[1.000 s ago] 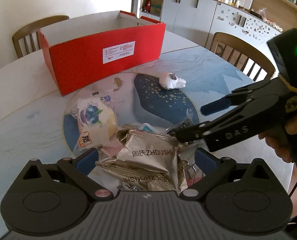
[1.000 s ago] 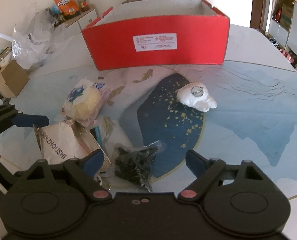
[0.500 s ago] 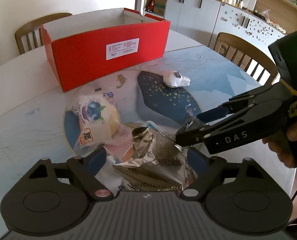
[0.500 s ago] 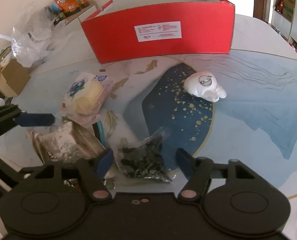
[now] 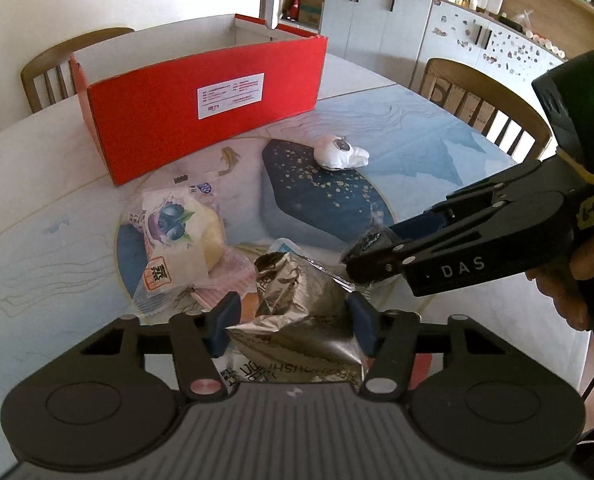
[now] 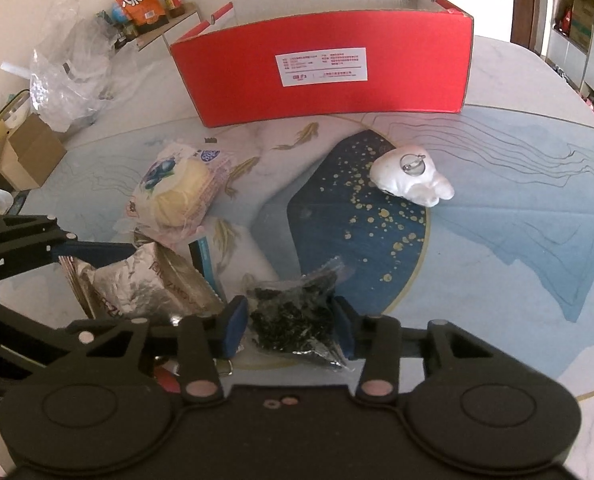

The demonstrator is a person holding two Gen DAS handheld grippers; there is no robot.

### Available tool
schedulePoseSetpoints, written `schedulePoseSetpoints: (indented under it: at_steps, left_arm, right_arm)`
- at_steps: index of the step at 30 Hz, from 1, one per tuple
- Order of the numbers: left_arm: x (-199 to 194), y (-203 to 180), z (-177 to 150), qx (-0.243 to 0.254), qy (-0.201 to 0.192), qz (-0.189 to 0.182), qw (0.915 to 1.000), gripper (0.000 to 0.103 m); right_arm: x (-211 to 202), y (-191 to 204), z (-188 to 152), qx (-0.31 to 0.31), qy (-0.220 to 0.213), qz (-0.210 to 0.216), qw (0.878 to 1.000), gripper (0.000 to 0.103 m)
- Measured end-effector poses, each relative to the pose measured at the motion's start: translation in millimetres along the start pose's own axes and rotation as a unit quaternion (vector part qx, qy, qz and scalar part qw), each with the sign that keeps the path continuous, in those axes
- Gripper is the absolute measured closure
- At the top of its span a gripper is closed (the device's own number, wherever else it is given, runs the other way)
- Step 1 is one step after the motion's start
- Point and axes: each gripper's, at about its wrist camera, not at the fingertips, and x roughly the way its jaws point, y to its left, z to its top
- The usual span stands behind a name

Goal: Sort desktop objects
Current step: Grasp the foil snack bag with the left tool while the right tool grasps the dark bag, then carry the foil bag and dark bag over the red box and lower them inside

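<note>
Low in the left wrist view, the left gripper (image 5: 291,322) closes on the crinkled foil packet (image 5: 297,304); low centre in the right view, the right gripper (image 6: 289,326) closes on the clear bag of dark bits (image 6: 293,312). Slick film may slip, or lifting may snag neighbouring wrappers, short of the red box (image 6: 325,64) above.

Open tabletop (image 6: 517,208) right of white figurine (image 6: 411,178), red box (image 6: 325,68) walling the far side, snack clutter (image 6: 177,196) left

Crumpled foil pouch (image 5: 297,312) at the near table edge, upright-ish. Clear bag of dark bits (image 6: 297,312) just right of it. Blueberry bun pack (image 5: 177,240) behind the pouch, tilted. White plush (image 6: 411,178) lies apart on the dark blue patch. Open red box (image 6: 329,68) at the back.
</note>
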Motion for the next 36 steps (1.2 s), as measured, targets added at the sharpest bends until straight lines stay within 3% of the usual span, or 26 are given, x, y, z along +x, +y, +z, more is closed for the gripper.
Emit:
schedulePoseSetpoints:
  at_steps: [9, 23, 36]
  left_arm:
    - [-6, 1, 0, -0.019, -0.007, -0.006, 0.9998, 0.056]
    - [-29, 7, 22, -0.054, -0.041, -0.005, 0.9977, 0.056]
    - [-55, 15, 55, -0.062, -0.086, 0.010, 0.9943, 0.056]
  right_arm:
    - [-8, -5, 2, 0.019, -0.007, 0.002, 1.000, 0.069]
    - [-42, -12, 14, 0.039, -0.039, 0.004, 0.998, 0.069]
    - [-76, -5, 49, 0.017, -0.075, 0.014, 0.997, 0.069]
